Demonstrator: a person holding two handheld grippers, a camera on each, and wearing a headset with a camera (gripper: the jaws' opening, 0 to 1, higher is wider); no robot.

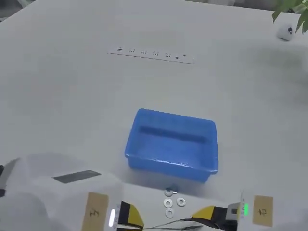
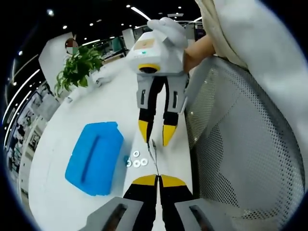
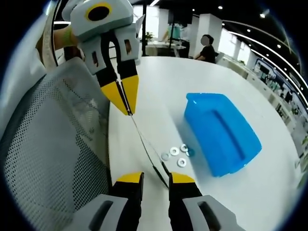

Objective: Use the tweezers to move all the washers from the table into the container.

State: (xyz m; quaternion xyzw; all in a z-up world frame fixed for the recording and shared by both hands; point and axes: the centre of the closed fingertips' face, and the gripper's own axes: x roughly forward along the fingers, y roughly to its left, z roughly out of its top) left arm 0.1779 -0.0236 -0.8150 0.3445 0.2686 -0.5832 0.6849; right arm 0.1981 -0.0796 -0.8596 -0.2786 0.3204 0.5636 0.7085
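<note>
The blue container [image 1: 168, 166] looks empty. Washers [image 1: 168, 203] lie on the bench [image 1: 72, 106] just beside its near wall. Close by, the left gripper [image 2: 157, 180] has its jaws clamped on the tweezers [image 3: 144, 139]. The right gripper [image 3: 155, 179] has its jaws apart, the tweezers' far end between them. A power strip [image 1: 151, 54] lies beyond the container.

The blue container [image 1: 171, 144] has bare white table [image 1: 72, 96] to its left, to its right and beyond it, up to the power strip [image 1: 151, 54] lying well past its far wall. Its top stands open. On its near side the washers [image 1: 168, 203] cluster near the wall, and the tweezers [image 3: 144, 139] stretch across nearer still, between the left gripper [image 2: 158, 179] and the right gripper [image 3: 155, 178]. A mesh chair [image 2: 231, 144] stands just beside the table's edge on that side.
</note>
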